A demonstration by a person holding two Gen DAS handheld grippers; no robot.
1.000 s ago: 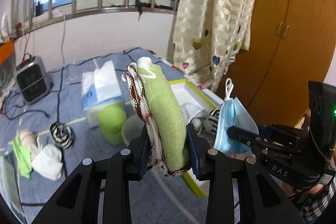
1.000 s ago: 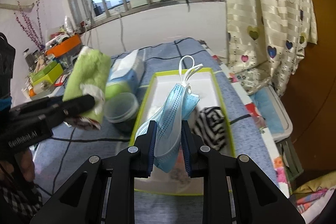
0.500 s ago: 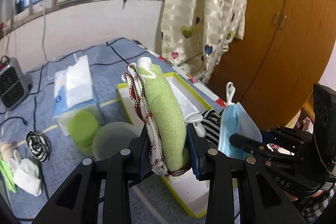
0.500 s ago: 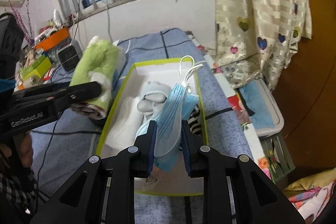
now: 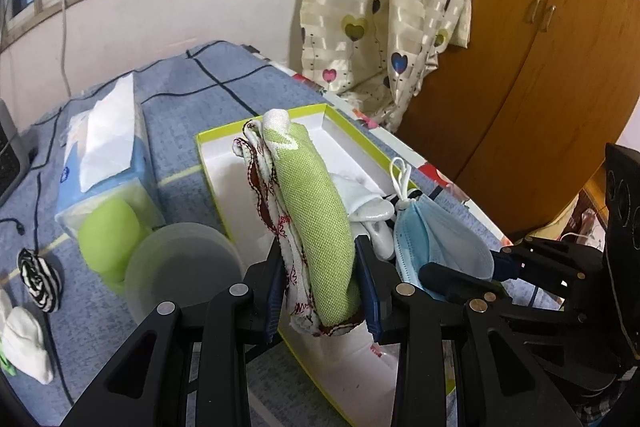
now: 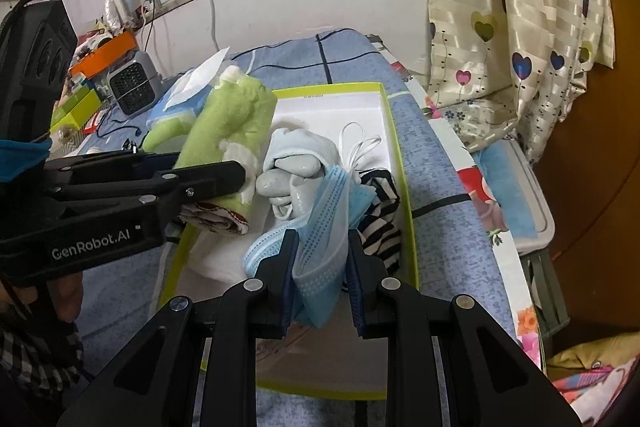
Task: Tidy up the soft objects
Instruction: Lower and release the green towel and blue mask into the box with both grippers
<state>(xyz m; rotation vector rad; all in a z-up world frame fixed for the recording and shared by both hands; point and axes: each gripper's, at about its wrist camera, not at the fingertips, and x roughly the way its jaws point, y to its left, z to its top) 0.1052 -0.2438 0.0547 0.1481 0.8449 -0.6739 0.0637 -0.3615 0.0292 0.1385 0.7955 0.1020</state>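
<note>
The yellow-rimmed box sits on the blue checked cloth and serves as the landmark; above its near-left part, the left gripper clamps a rolled green cloth with a red-patterned white layer wrapped against it, the roll standing up between the jaws and leaning away over the box's white floor; above the box's near end, the right gripper is clenched on a folded blue face mask, whose white ear loops trail toward the box's middle; inside the box lie a pale grey-white sock bundle near the centre and a black-and-white striped sock against the right wall, just beside the mask; left of the box stand a tissue pack, a green round container and a translucent lid, the lid just beside the box's left wall; farther left of the box lie a striped sock ball and a white sock; a heart-print curtain hangs beyond the box's far-right corner.
</note>
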